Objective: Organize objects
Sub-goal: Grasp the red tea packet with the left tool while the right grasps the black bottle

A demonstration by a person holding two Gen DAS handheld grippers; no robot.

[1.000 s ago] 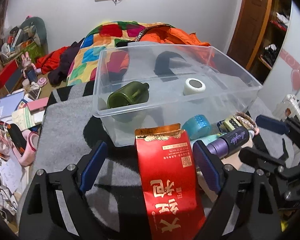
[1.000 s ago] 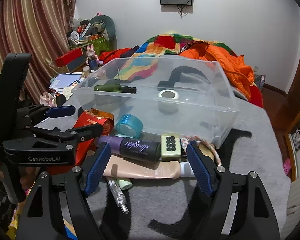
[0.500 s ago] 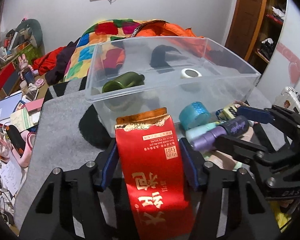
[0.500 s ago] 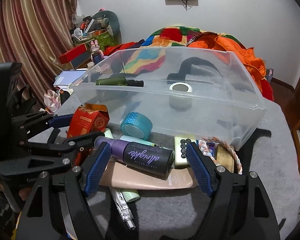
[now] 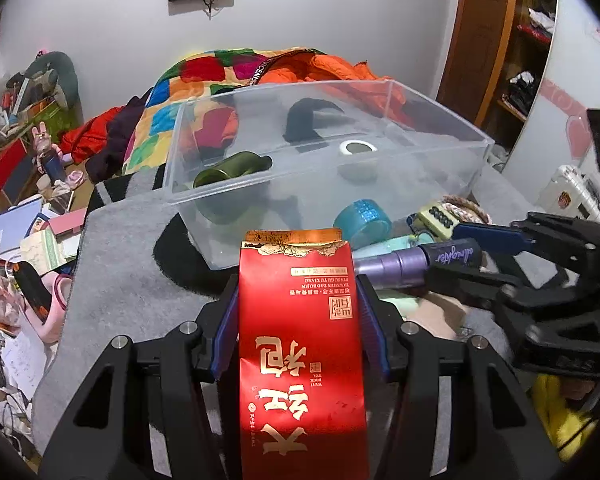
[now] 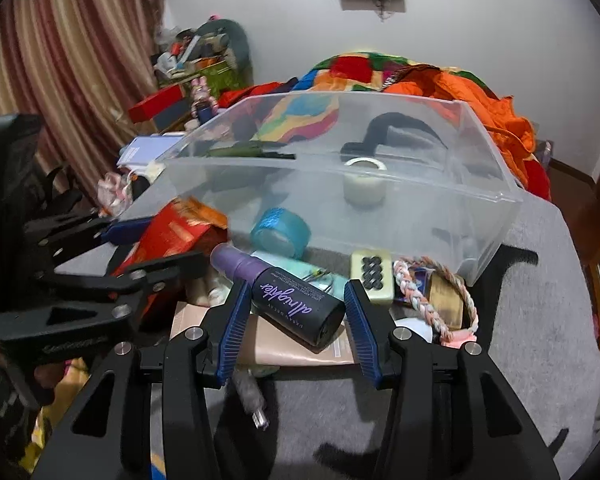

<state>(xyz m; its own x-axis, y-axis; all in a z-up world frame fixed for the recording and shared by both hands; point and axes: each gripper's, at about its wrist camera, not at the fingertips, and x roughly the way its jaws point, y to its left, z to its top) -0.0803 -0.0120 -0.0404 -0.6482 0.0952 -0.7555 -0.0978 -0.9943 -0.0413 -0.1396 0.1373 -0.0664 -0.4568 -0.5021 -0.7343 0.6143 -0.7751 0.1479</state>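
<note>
A red tea packet [image 5: 300, 340] with gold lettering stands upright between the pads of my left gripper [image 5: 297, 284], whose jaws are closing and press both its sides. The same packet [image 6: 172, 232] shows at the left of the right wrist view, inside the left gripper [image 6: 152, 244]. My right gripper [image 6: 296, 286] is closing on a purple and black spray bottle [image 6: 288, 300] that lies aslant, pads against its sides. Behind stands a clear plastic bin [image 5: 380, 184] holding a dark green bottle [image 5: 228, 170] and a white tape roll [image 5: 356, 148].
On the grey mat [image 6: 520, 340] in front of the bin lie a teal tape roll [image 6: 280, 232], a beige tube [image 6: 284, 348], a pale green keypad [image 6: 372, 280] and a braided cord [image 6: 420, 300]. Books and clutter [image 5: 28, 240] crowd the left; a quilted bed [image 5: 228, 68] lies behind.
Both grippers' jaws have narrowed. The left went from wide around the tea packet to pressing on it. The right closed in on the spray bottle, which now lies more aslant.
</note>
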